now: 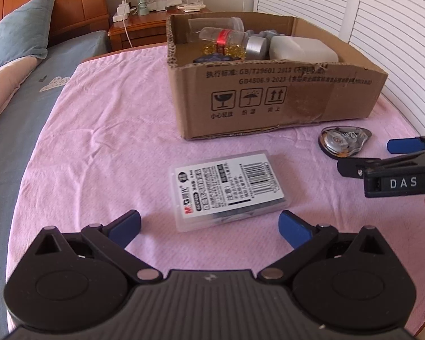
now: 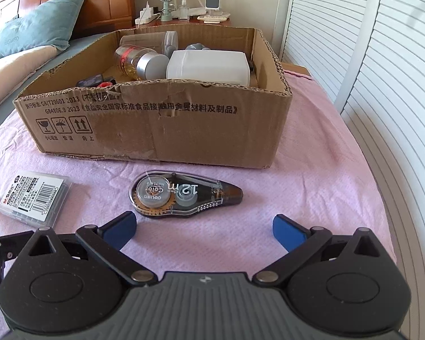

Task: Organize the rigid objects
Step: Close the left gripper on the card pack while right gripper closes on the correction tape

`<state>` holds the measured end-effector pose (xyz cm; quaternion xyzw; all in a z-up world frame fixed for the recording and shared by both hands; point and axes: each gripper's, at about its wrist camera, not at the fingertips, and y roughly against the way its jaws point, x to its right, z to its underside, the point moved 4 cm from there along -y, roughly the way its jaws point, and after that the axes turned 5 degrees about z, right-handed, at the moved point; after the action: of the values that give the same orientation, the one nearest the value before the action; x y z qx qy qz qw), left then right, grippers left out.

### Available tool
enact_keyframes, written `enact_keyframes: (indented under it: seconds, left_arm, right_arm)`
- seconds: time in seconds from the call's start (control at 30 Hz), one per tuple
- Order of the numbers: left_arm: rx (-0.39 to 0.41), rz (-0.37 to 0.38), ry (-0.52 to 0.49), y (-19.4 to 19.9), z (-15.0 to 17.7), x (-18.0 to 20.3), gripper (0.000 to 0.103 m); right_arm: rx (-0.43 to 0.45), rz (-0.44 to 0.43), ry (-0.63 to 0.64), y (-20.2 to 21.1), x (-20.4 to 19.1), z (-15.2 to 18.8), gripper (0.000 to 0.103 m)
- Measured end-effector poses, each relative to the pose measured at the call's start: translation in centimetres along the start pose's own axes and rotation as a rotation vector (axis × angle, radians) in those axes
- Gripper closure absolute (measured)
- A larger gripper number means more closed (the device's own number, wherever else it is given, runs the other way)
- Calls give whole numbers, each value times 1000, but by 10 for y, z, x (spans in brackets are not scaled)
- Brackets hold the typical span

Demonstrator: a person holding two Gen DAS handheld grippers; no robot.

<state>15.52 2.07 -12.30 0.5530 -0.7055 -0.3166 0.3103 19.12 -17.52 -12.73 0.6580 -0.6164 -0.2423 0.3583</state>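
- Left tool point(image 1: 209, 228): jaws spread wide, nothing between them, hovering low over the pink cloth point(image 1: 104, 130) that covers the counter.
- Clear plastic case point(image 1: 229, 191) with a white barcode label lies flat on the cloth at centre frame in the left wrist view, just ahead of the left tool, its near edge close to the gap between the blue fingertips point(image 1: 127, 225), not touching them.
- Right tool point(image 2: 204, 231): jaws also wide apart, empty.
- Correction tape dispenser point(image 2: 184, 195), clear shell with an orange gear inside, lies flat on its side just ahead of the right tool, at centre frame in the right wrist view, tip pointing to frame right; apart from both fingertips.
- Cardboard box point(image 2: 184, 130), open-topped, sits beyond both items, filling the upper centre of the right wrist view. The dispenser lies just in front of its near wall.
- Inside the box: a white plastic container point(image 2: 208, 68), a clear bottle with a silver cap point(image 2: 141, 61) lying on its side, and other small pieces too hidden to name.
- Case sits at lower left in the right wrist view, well apart from the dispenser.
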Motion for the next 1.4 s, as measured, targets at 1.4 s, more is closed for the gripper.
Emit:
enact_keyframes:
  seconds: [1.4]
  left_arm:
    - [55,-12,6,-16,-23,-13,12]
  right_arm:
    - [88,-30,29,-13,-19,-14,0]
